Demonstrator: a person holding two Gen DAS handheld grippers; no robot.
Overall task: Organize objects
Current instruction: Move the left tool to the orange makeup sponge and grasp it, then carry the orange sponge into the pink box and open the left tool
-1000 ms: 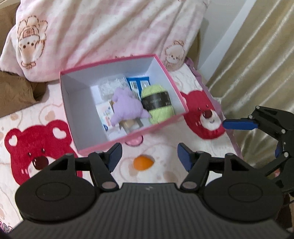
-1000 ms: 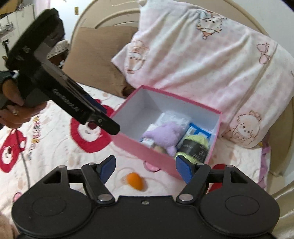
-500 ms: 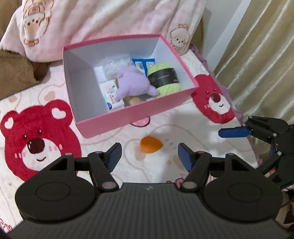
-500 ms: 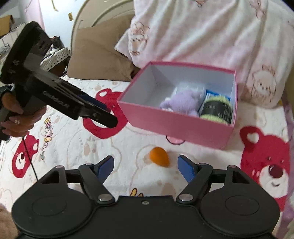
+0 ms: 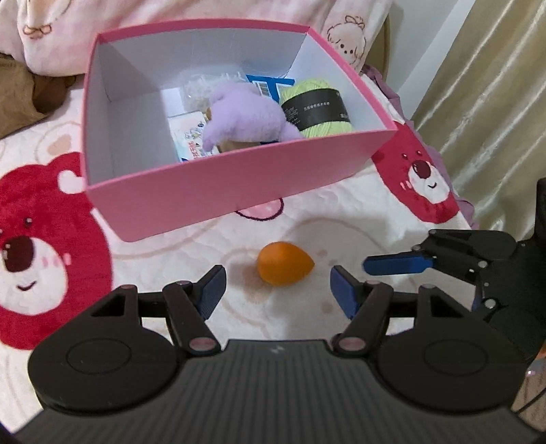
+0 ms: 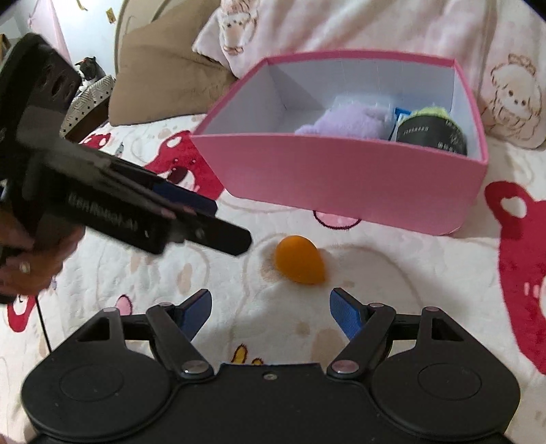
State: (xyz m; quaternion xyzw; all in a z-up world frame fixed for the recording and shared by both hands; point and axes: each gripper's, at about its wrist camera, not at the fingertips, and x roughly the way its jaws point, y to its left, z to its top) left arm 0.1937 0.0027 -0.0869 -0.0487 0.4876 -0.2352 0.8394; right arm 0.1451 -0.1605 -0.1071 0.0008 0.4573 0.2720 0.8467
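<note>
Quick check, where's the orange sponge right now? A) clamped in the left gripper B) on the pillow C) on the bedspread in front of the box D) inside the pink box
C: the orange sponge lies on the bedspread in front of the pink box, ahead of the open, empty left gripper.

We see a bed [image 5: 341, 218] spread with a white quilted cover printed with red bear faces. At its head lie a pink-and-white pillow [image 6: 341, 27] with cartoon figures and a brown cushion [image 6: 160, 75]. Beige curtains [image 5: 484, 85] hang at one side beside a strip of white wall [image 5: 402, 61]. Far off stands what may be a patterned basket [image 6: 88, 99], too blurred to tell.
</note>
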